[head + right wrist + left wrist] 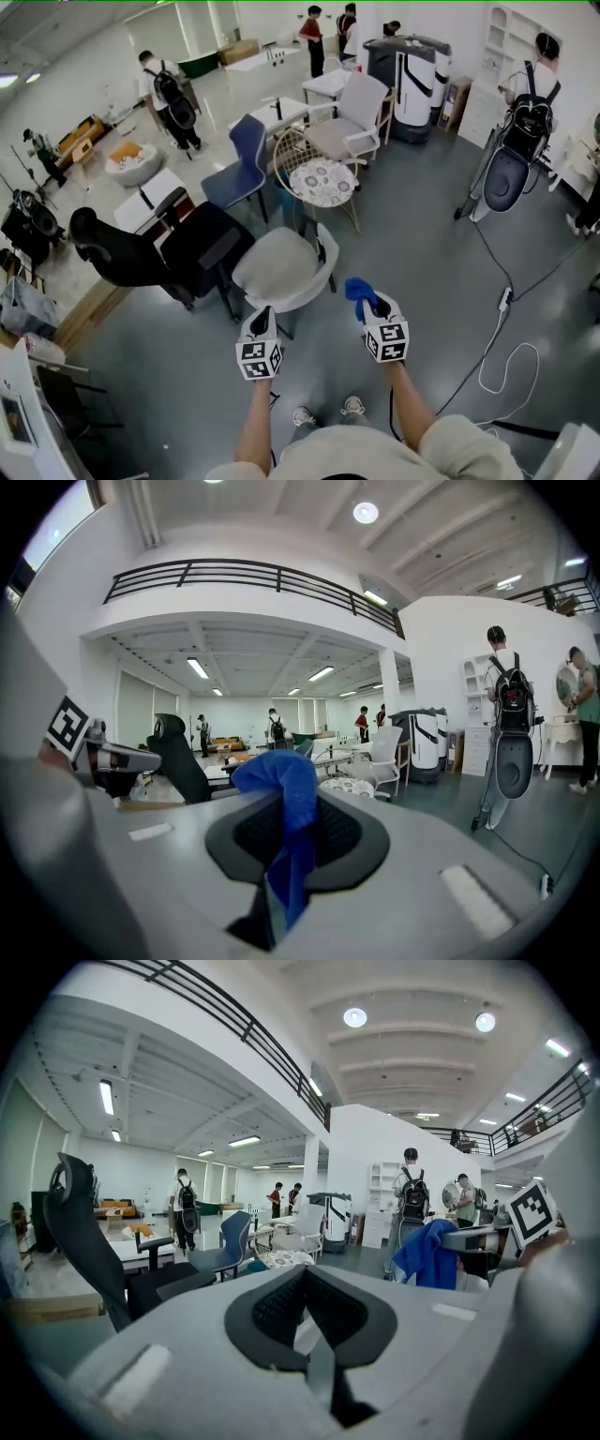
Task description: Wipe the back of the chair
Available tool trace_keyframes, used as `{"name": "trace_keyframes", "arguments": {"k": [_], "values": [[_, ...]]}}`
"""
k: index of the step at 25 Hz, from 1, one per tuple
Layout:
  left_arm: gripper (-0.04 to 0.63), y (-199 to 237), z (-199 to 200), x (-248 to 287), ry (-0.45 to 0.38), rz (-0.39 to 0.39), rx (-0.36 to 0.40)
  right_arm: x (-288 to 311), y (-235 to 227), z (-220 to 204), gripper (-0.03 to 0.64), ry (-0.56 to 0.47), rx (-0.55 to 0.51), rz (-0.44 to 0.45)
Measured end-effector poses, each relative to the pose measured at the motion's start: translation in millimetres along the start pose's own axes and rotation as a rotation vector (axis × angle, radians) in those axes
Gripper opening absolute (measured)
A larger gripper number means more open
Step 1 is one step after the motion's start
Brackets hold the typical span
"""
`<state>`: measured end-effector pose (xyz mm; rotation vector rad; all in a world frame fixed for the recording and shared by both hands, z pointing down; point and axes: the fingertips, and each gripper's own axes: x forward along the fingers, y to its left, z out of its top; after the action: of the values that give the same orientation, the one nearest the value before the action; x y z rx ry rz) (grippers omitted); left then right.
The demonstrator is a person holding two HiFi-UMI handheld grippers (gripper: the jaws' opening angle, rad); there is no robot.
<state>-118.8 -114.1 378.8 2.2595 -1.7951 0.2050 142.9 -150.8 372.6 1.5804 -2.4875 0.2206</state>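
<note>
Chair (281, 270): pale grey shell seat, standing on the grey floor directly ahead of the person and just beyond both grippers. Its curved back (325, 251) is on the side nearer the right gripper. A black office chair (141, 248) stands just beside it to the left.

Right gripper (368, 302): jaws closed on a blue cloth (358, 289), which bunches up above the tips. The right gripper view confirms this, with a strip of the cloth (286, 789) pinched between the pads. The cloth is clear of the chair, with no contact seen.

Left gripper (262, 319): jaws together with nothing between them, as its own view shows. It is held over the near edge of the seat, and whether it touches cannot be told.

Step in hand, as judged: approach. The cloth is secured but wiping has not begun. The next move calls for carrying the cloth forward and down onto the chair back, pressing it flat, and sweeping along the curve. The empty left gripper could steady the seat, since the chair may shift under the push.

Containers: none serves the task. A round pale tub (131, 161) far to the left holds something orange, too small to identify. White shelving (511, 33) is at the far right, its contents not legible.
</note>
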Motion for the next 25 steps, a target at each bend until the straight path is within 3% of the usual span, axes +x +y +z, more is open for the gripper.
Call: {"name": "trace_keyframes", "arguments": {"k": [8, 25], "values": [[0.005, -10.2, 33.4, -18.1, -0.033, -0.006, 0.064, -20.8, -7.0, 45.6, 0.046, -0.068, -0.004, -0.016], [0.005, 0.3, 40.6, -21.4, -0.048, 0.005, 0.032, -15.5, 10.7, 55.2, 0.044, -0.065, -0.040, 0.008]]}}
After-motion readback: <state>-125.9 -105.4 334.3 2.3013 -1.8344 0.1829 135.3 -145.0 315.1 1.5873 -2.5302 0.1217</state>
